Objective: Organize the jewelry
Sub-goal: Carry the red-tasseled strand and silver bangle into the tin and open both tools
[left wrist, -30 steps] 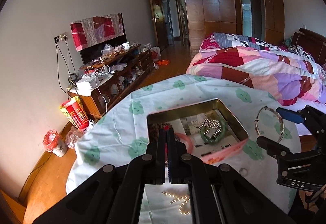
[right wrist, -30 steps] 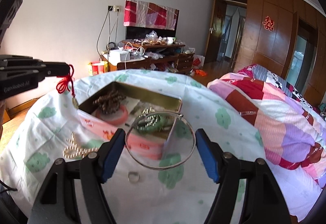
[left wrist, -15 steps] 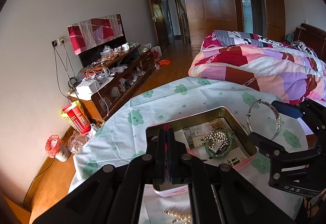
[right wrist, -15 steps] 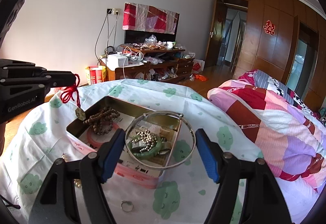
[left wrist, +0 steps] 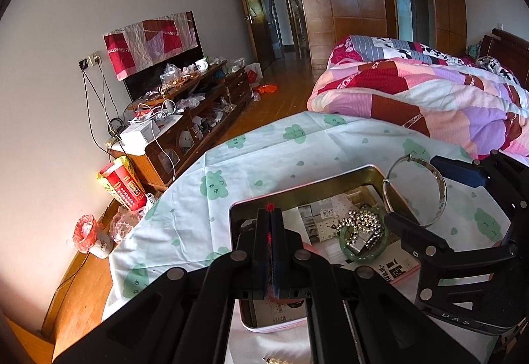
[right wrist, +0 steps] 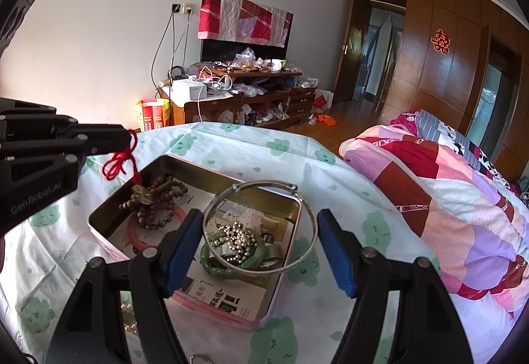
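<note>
Setting: a table under a white cloth with green cloud prints (right wrist: pixel 277 145); a bed with a patchwork quilt (right wrist: pixel 463 198) to the right; a cluttered wooden cabinet (right wrist: pixel 251 99) far off by the wall
Tin: an open metal tin (right wrist: pixel 195 165) lies on the cloth; it contains a brown bead bracelet (right wrist: pixel 158 198) at its left, a green bangle (right wrist: pixel 254 259) with silver beads (right wrist: pixel 236 240) nearer the right
Left gripper (right wrist: pixel 127 139): jaws fully closed, pinching a red cord (right wrist: pixel 120 160); a small brass charm (right wrist: pixel 142 195) hangs from it over the tin's left part
Right gripper (right wrist: pixel 261 243): jaws wide apart, blue pads pressing either side of a silver bangle (right wrist: pixel 299 259); the bangle hangs above the tin's right part
</note>
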